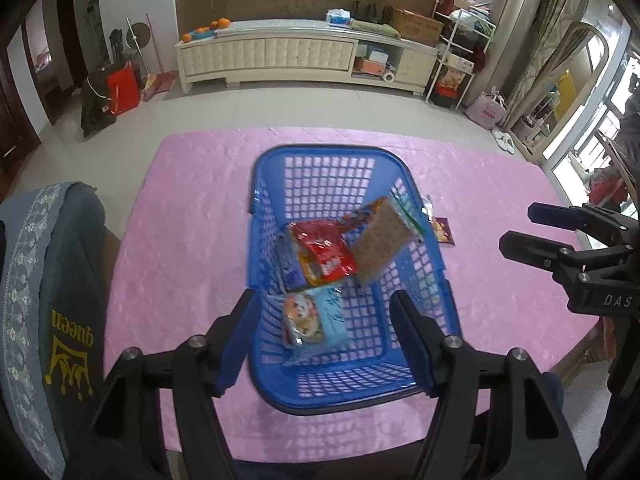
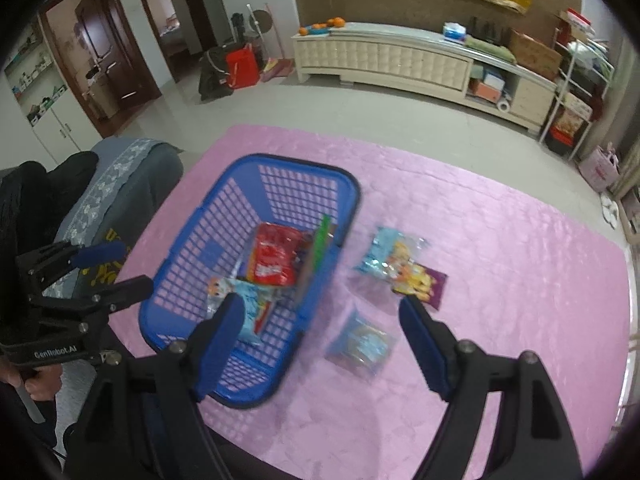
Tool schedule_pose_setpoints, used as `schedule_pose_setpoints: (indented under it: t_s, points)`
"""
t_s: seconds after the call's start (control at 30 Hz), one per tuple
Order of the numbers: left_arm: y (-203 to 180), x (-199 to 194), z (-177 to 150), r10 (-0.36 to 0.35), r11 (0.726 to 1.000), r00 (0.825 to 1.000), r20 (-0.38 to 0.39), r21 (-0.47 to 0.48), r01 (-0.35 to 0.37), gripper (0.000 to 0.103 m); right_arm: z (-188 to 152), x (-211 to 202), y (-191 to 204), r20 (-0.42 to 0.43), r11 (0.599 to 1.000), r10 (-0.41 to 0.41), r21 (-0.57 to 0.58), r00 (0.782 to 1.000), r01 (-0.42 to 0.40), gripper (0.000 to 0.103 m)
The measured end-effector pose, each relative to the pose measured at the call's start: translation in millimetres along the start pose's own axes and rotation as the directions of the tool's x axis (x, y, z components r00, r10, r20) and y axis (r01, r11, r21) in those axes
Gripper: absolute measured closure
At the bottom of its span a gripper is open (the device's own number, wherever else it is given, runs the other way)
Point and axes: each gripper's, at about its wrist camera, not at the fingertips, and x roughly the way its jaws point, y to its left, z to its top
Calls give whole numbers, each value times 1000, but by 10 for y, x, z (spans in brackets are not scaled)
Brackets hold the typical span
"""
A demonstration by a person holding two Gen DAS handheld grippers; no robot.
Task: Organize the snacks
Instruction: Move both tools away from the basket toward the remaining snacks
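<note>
Three packets (image 2: 362, 344) lie on the pink cloth (image 2: 500, 240) right of the basket (image 2: 192, 240), nearest the right gripper (image 2: 320, 316); both grippers gape empty, left gripper (image 1: 324, 332) over the basket.

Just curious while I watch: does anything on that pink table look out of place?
Yes. Three snack packets lie loose on the pink cloth beside the blue basket, and a cracker pack leans tilted against its wall.

Home living room: sideboard (image 1: 280, 54), doorways (image 2: 100, 52).
</note>
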Motion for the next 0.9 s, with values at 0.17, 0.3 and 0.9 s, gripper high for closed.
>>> schedule_pose_setpoints:
  t_s: [0.17,0.3,0.9]
  points:
    - [-194,109,34,-2,1000,1000,-14,-11,2,38,-67,-21,-226,1,1000,-8,28,1000,8,20]
    - [-312,195,100,-15,1000,1000,-25,-24,14,38,-100,79,-437,-29,998,7,65,1000,-5,20]
    - [-1557,629,209,-49,987,998,-26,153,53,38,-545,73,-1522,-19,982,-3,186,1000,7,20]
